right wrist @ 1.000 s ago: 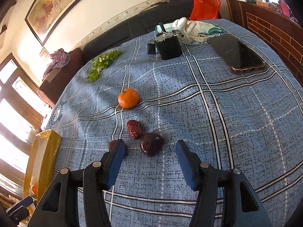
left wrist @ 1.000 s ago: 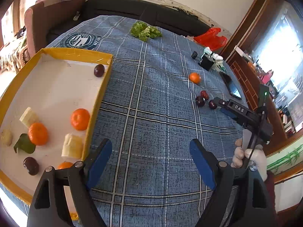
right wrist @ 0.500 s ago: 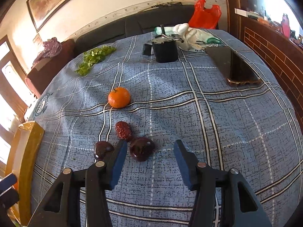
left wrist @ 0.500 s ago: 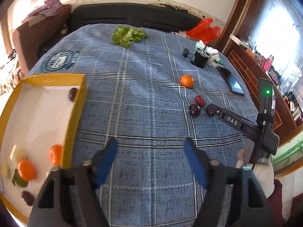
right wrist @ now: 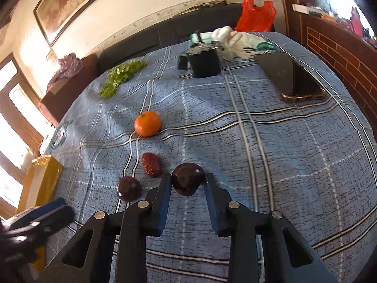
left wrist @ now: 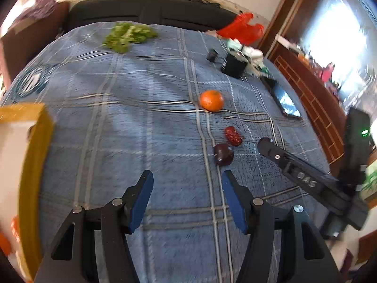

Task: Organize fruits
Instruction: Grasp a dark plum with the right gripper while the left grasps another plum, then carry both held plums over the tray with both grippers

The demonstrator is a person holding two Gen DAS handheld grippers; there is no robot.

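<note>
Landmark: the orange mandarin [right wrist: 147, 126] on the blue plaid tablecloth [right wrist: 271, 155].

1. My right gripper [right wrist: 187, 184]: fingers narrowed around a dark plum [right wrist: 187, 182] that sits on the cloth nearer to me than the mandarin. Both pads stand right at the plum's sides; I cannot tell whether they press it or just flank it.
2. Red date [right wrist: 152, 167]: wrinkled, lying between the mandarin and my right gripper, just beside the flanked plum.
3. Second dark plum [right wrist: 129, 188]: nearer to me than the mandarin, on the far side of the date from item 1, apart from the pads.
4. My left gripper [left wrist: 186, 188]: fingers spread wide, holding nothing, above bare cloth on the near side of the mandarin, with the second plum just ahead of its right finger.
5. Yellow tray [left wrist: 35, 165]: well left of the mandarin at the table edge, orange fruit inside at its near end.
6. Green leaves [right wrist: 120, 76]: beyond the mandarin, to its left.
7. Black box [right wrist: 204, 63], white cloth bundle [right wrist: 238, 43], red bag [right wrist: 256, 15]: beyond the mandarin, to its right.
8. Phone [right wrist: 294, 77]: flat, well right of the mandarin.
</note>
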